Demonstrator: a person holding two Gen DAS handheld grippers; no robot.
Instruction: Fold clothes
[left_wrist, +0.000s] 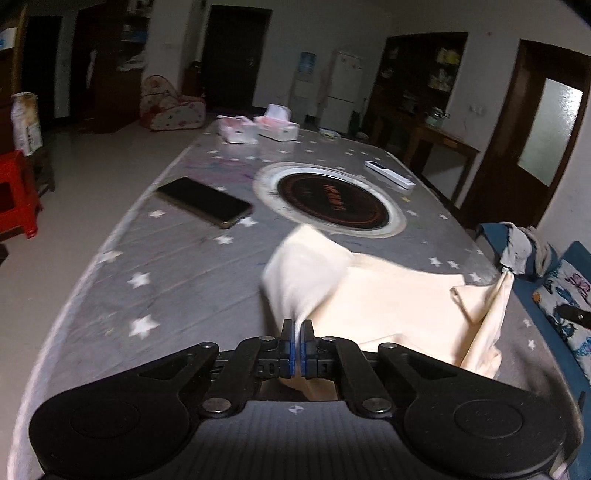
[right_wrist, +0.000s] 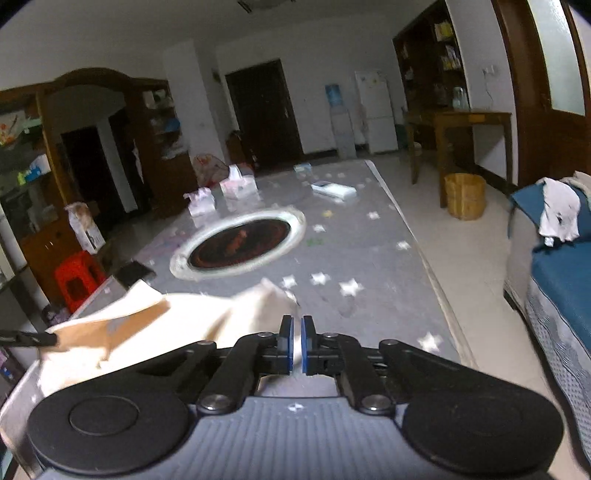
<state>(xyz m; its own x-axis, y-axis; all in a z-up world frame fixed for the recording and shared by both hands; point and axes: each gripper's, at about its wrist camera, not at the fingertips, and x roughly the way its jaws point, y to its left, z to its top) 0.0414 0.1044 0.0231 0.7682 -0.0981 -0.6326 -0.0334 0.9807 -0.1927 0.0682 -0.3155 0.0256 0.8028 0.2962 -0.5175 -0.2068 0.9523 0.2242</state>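
Both tongs pinch the cream garment (left_wrist: 388, 295) at the near end of the star-print table (left_wrist: 155, 266): the left gripper (left_wrist: 298, 326) is pressed together on a raised flap, the right gripper (right_wrist: 296, 325) clamped on cloth at its tips. The step appears to be a fold in mid-carry — next, both edges likely need laying down level and square, short of the round hotplate (left_wrist: 332, 203).

Dim room, motion blur, fisheye bending and dark corners
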